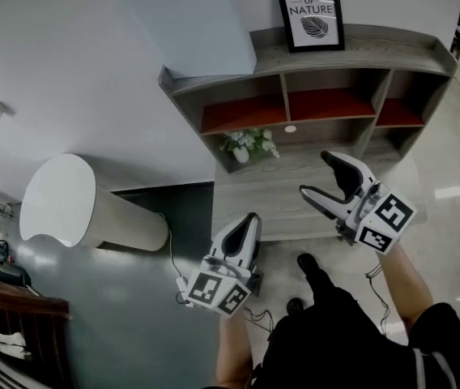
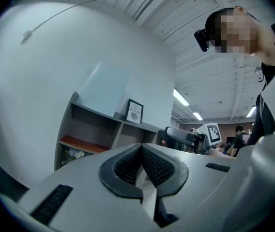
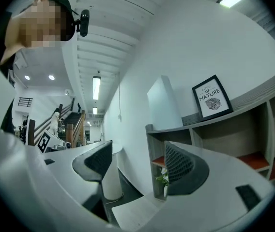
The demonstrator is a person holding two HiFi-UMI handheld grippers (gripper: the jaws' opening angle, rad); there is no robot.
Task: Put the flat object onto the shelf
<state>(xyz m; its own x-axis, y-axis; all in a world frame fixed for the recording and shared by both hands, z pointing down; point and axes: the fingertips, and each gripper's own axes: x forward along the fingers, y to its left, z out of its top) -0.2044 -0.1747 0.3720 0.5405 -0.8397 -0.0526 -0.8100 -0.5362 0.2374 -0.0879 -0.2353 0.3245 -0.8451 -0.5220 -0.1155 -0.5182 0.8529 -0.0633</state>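
The flat object is a pale blue-grey board (image 1: pixel 189 23) that stands on the grey shelf unit's top (image 1: pixel 392 43), leaning against the white wall; it also shows in the left gripper view (image 2: pixel 103 88) and the right gripper view (image 3: pixel 164 103). My left gripper (image 1: pixel 246 229) is low, in front of the unit's lower ledge, with its jaws shut on nothing (image 2: pixel 141 149). My right gripper (image 1: pixel 317 175) is higher and to the right, over the ledge, open and empty (image 3: pixel 140 161). Neither touches the board.
A framed leaf print (image 1: pixel 310 14) stands on the shelf top to the right of the board. Red-floored compartments (image 1: pixel 331 102) sit below, and a small flower vase (image 1: pixel 246 146) in the lower left bay. A white round column (image 1: pixel 76 205) is at left. The person's legs (image 1: pixel 335 331) are below.
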